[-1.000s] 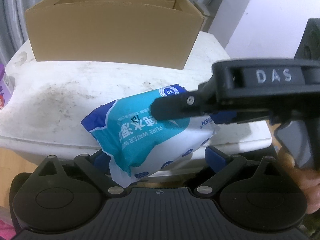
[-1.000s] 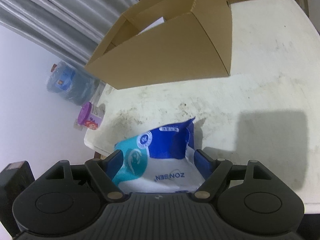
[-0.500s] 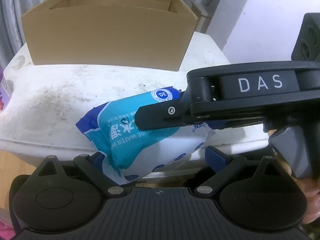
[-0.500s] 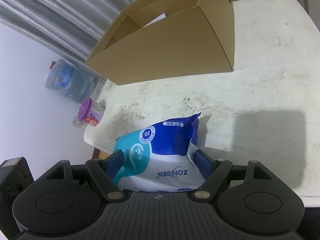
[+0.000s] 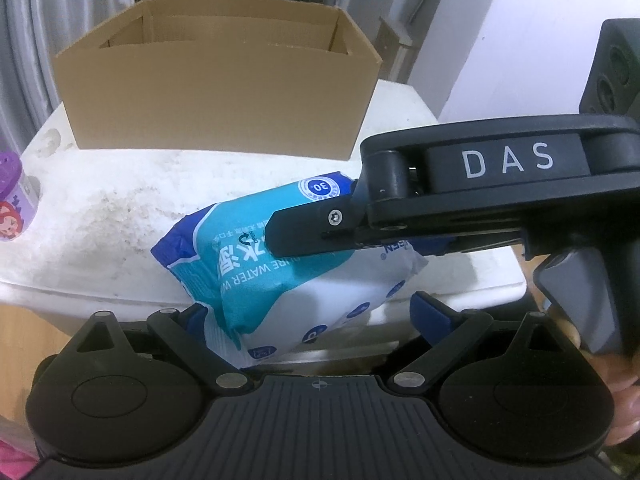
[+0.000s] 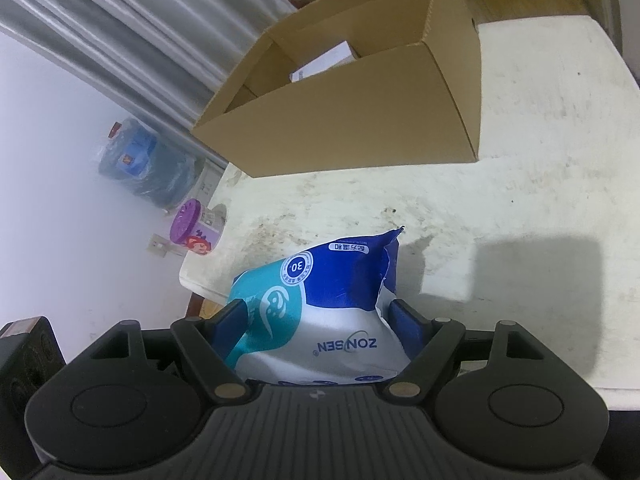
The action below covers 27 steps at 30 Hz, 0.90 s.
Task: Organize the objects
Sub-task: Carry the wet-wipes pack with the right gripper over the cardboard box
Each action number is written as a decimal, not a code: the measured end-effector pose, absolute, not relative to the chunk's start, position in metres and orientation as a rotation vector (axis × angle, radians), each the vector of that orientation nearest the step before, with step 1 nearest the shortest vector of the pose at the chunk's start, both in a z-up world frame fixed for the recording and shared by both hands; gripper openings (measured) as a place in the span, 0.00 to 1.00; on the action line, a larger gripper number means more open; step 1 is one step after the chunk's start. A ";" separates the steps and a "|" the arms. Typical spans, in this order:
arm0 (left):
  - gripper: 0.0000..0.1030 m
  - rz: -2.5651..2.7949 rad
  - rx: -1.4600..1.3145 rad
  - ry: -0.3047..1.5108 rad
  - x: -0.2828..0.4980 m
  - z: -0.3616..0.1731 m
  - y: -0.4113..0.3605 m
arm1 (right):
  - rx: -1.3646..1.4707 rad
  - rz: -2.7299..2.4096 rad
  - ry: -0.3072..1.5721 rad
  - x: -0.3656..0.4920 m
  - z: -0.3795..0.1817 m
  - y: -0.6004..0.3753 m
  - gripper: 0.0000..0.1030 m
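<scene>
The right gripper point(image 6: 318, 316) pinches a blue wet-wipes pack point(image 6: 320, 312) above the stained white table point(image 6: 540, 200). The left gripper point(image 5: 308, 312) stands spread, the pack's end between its fingers. A cardboard box point(image 5: 218, 96) sits behind.

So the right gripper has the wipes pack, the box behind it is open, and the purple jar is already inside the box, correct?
Not quite. The purple jar is not in the box; the right wrist view shows it standing on the table's left edge. The right gripper does hold the wipes pack, and the box is open.
</scene>
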<state>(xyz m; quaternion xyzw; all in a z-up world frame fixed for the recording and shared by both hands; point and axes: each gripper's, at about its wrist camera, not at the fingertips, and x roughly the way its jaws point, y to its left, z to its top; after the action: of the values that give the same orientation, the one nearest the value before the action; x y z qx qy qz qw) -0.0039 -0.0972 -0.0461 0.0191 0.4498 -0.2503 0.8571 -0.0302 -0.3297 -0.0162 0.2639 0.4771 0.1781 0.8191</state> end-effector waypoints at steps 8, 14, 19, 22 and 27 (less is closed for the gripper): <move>0.94 -0.521 0.039 0.917 -0.011 -0.039 -0.091 | 0.543 0.386 0.995 -0.035 -0.004 -0.325 0.78; 0.94 -0.505 0.041 0.872 -0.019 -0.039 -0.089 | 0.523 0.403 0.965 -0.037 0.013 -0.319 0.78; 0.94 -0.485 0.051 0.807 -0.023 -0.018 -0.080 | 0.498 0.432 0.918 -0.035 0.037 -0.310 0.79; 0.94 -0.476 0.051 0.762 -0.020 0.012 -0.071 | 0.482 0.447 0.882 -0.030 0.057 -0.304 0.78; 0.94 -0.474 0.074 0.693 -0.005 0.040 -0.068 | 0.435 0.458 0.807 -0.013 0.093 -0.296 0.78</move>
<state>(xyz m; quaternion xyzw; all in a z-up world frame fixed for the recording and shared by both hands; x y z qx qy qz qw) -0.0050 -0.0682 0.0396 0.0358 0.3365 -0.2301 0.9124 -0.0131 -0.2962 0.0930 0.2083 0.3862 0.2191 0.8715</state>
